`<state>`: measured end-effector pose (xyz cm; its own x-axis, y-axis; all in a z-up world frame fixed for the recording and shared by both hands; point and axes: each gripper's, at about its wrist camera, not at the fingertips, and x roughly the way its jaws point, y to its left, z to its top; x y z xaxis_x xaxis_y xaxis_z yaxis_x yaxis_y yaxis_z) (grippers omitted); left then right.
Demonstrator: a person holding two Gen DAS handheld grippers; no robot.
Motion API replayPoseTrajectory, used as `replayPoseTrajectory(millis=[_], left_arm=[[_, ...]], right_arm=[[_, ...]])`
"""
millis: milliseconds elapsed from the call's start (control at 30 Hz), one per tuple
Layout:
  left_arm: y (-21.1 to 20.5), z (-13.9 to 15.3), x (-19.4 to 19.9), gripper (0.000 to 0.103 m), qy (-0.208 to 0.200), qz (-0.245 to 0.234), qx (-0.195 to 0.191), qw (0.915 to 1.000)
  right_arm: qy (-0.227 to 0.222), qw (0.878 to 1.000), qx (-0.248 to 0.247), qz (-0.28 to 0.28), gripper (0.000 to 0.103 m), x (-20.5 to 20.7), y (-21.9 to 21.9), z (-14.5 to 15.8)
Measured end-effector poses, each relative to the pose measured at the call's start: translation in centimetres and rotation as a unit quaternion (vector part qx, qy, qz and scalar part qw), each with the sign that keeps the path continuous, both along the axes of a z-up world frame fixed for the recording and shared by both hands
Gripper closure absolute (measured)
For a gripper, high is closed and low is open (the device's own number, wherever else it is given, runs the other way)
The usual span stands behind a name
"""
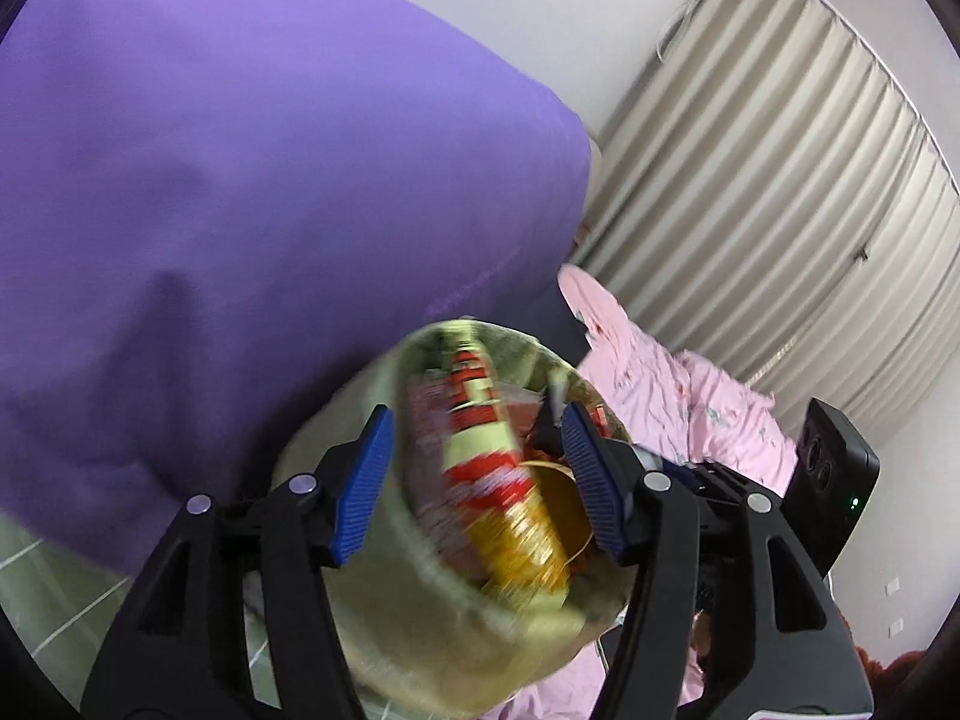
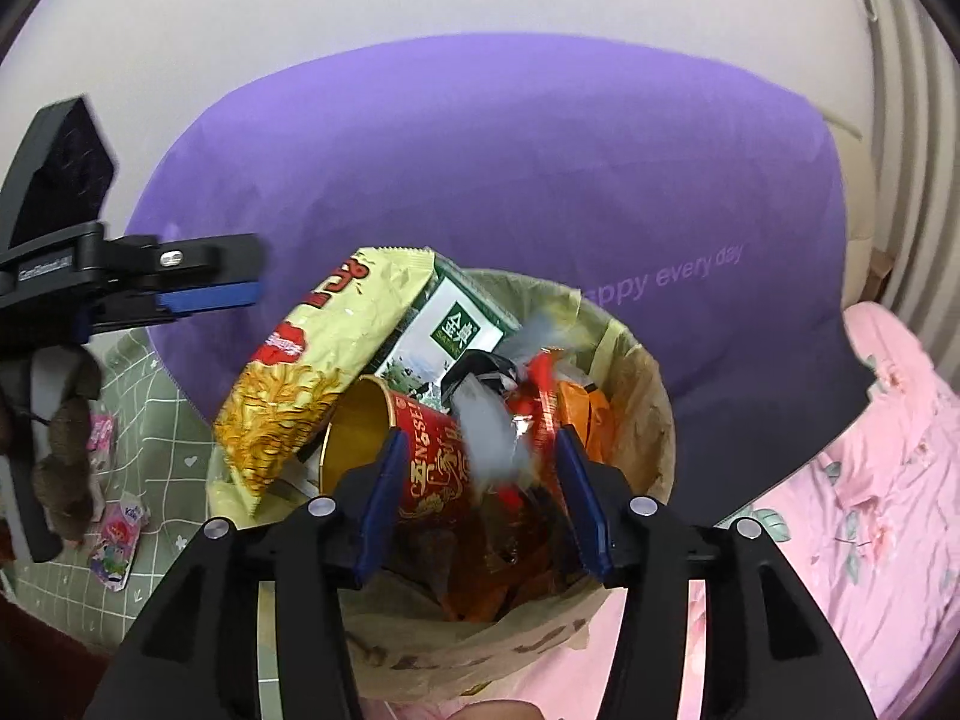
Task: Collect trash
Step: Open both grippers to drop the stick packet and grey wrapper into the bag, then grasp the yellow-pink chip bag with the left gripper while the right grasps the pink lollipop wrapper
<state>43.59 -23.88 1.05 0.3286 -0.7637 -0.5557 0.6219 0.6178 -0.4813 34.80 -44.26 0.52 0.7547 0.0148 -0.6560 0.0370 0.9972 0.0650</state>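
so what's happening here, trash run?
Yes. A person holds a gripper in each hand over a lined trash bin that stands against a purple cushion. The bin already holds a yellow snack bag, a red and gold cup, a green and white box and other wrappers. The right gripper is open above the bin, with a blurred grey scrap between its fingers, apparently dropping in. The left gripper is open too. More wrappers lie on the green checked cloth.

A purple cushion [image 2: 480, 180] stands behind the bin with its pale yellow liner [image 2: 636, 360]. Inside lie a yellow snack bag [image 2: 300, 372], a red-and-gold cup [image 2: 420, 450] and a green-and-white packet [image 2: 450, 330]. The bedding [image 2: 870, 510] is pink and floral.
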Motion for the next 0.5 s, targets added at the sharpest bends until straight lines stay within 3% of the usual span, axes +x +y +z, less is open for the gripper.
replayPoseTrajectory(millis=[33, 300, 400, 500], left_arm=[[1.6, 0.1, -0.4, 0.048, -0.006, 0.013, 0.000, 0.9999], [14.6, -1.5, -4.0, 0.048, -0.031, 0.107, 0.033, 0.9932], [20.5, -3.4, -5.3, 0.048, -0.039, 0.148, 0.066, 0.9860], [26.4, -5.7, -5.9, 0.048, -0.017, 0.200, 0.087, 0.9757]], right_arm=[[-0.007, 1.000, -0.002, -0.002, 0.047, -0.4, 0.5, 0.5], [-0.055, 0.998, -0.011, 0.005, 0.045, -2.5, 6.5, 3.7], [-0.064, 0.997, -0.003, 0.032, 0.039, -2.5, 9.9, 3.8], [-0.055, 0.996, 0.015, 0.068, 0.039, -2.0, 13.4, 2.9]])
